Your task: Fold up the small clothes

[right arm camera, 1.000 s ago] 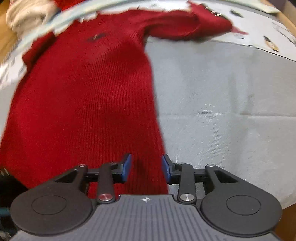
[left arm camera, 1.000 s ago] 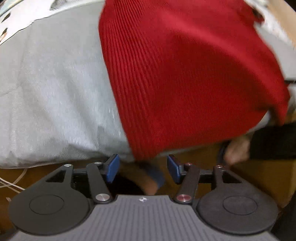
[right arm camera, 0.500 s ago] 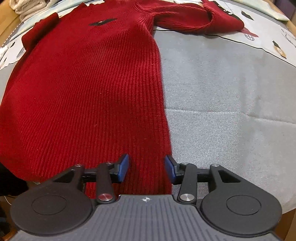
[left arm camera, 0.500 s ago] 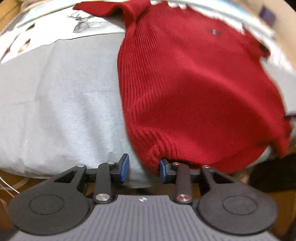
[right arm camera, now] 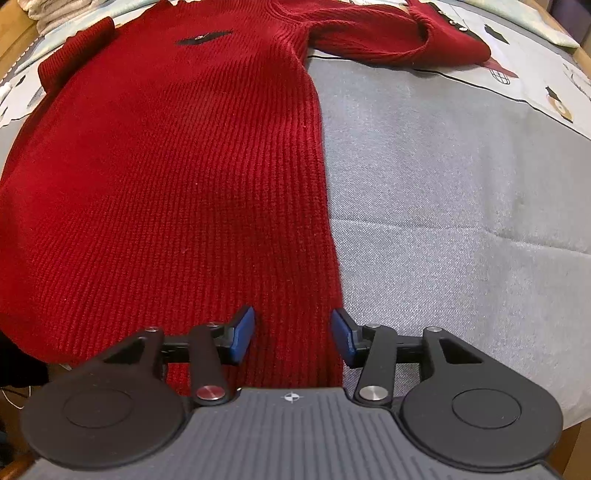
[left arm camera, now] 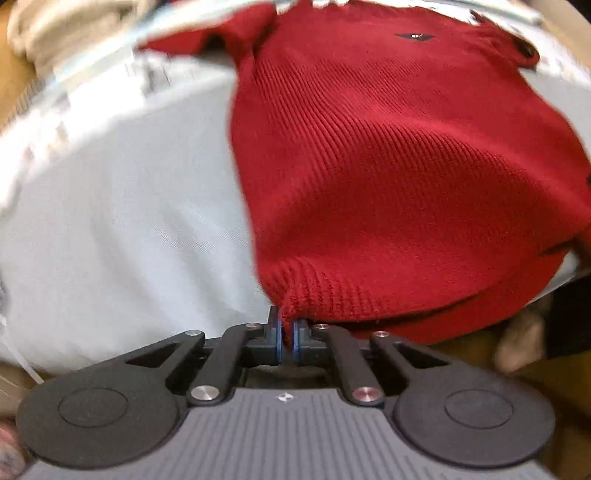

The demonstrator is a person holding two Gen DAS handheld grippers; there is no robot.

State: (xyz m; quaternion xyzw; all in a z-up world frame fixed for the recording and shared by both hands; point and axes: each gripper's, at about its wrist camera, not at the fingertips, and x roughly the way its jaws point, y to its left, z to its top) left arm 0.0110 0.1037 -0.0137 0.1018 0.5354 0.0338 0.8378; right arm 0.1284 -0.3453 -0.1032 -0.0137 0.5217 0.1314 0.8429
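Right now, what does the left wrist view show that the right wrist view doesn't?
Only the left wrist view: the left gripper shut on the red sweater's bunched hem corner, and part of a hand at the table edge.
Only the right wrist view: the right gripper, jaws opening, straddling the hem at the other corner without pinching it, and the sleeve lying out sideways.
Both: the sweater spread on the grey cloth, with its small dark chest emblem.

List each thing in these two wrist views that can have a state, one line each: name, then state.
red sweater: spread flat on the grey cloth, sleeves out.
left gripper: shut on the sweater's hem corner.
right gripper: jaws opening, hem edge between them, pads not pressing.
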